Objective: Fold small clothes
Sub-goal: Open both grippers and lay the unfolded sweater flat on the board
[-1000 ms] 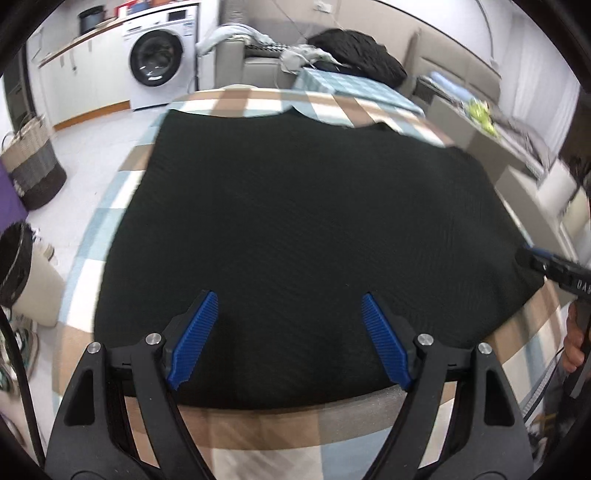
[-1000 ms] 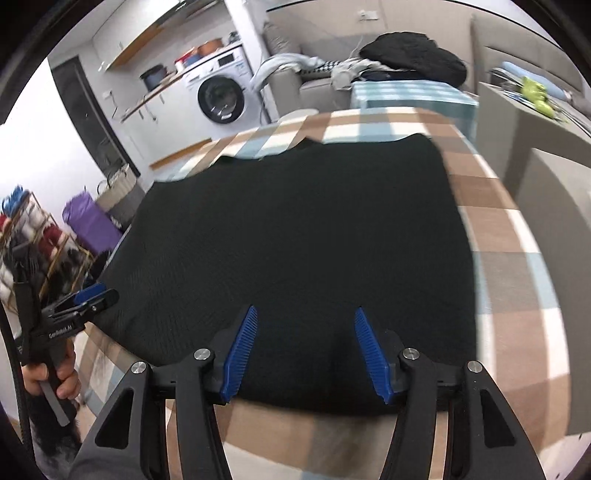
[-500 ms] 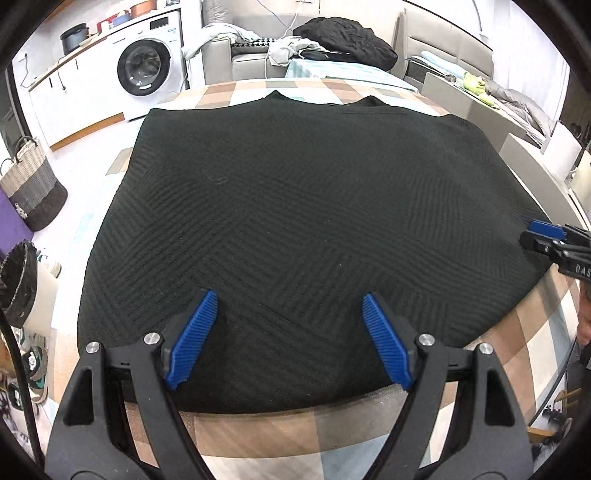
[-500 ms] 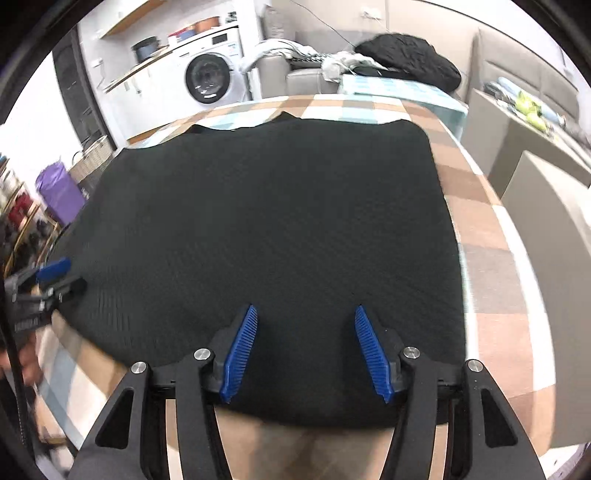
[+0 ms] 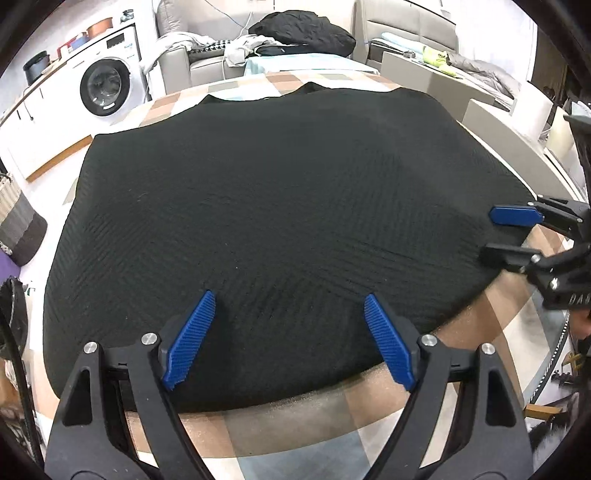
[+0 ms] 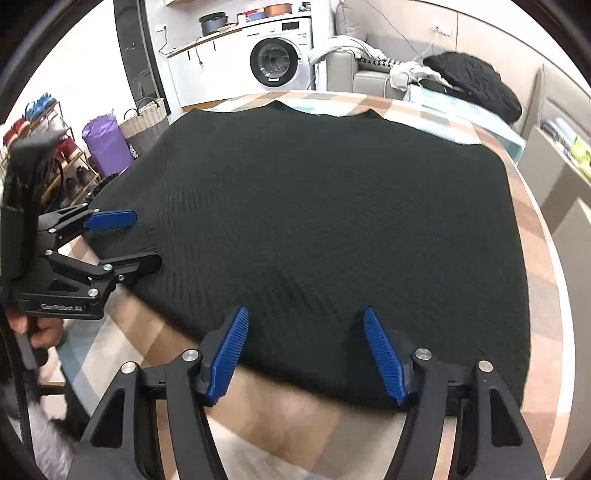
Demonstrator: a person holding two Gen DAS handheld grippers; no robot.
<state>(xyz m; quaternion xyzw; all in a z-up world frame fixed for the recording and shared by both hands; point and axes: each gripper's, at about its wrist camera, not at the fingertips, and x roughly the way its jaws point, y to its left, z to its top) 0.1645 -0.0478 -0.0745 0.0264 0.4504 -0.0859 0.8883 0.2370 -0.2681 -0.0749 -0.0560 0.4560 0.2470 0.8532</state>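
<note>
Both claws are released: your left gripper (image 5: 286, 338) hangs with its blue ribbed pads spread wide above the near hem, nothing between them, and your right gripper (image 6: 306, 350) has just been opening its jaws further, likewise empty, the pads poised over the cloth and not pressing it.

Start with the biggest thing, the checked beige, brown and pale-blue tablecloth (image 5: 295, 432), which covers the round table you are working at. Spread across nearly all of it lies the black ribbed knit garment (image 5: 277, 206), flat and smooth, its neckline at the far edge and its hem nearest you. You can see no crease, no flap turned over, no doubled layer in either view. So by my reading the laying-out is done and the folding itself has not begun: every fold is still ahead of you.

Each claw sits near one bottom corner of the garment, the left one toward the left side of the hem, the right one toward the right. That looks like the set-up for a first fold, though neither has taken hold of the hem yet. You will need to pinch the hem edge at both corners before anything can be lifted.

Behind the table, a white front-loading washing machine (image 6: 275, 61) and a grey sofa heaped with dark clothing (image 5: 303, 31) play no part.
</note>
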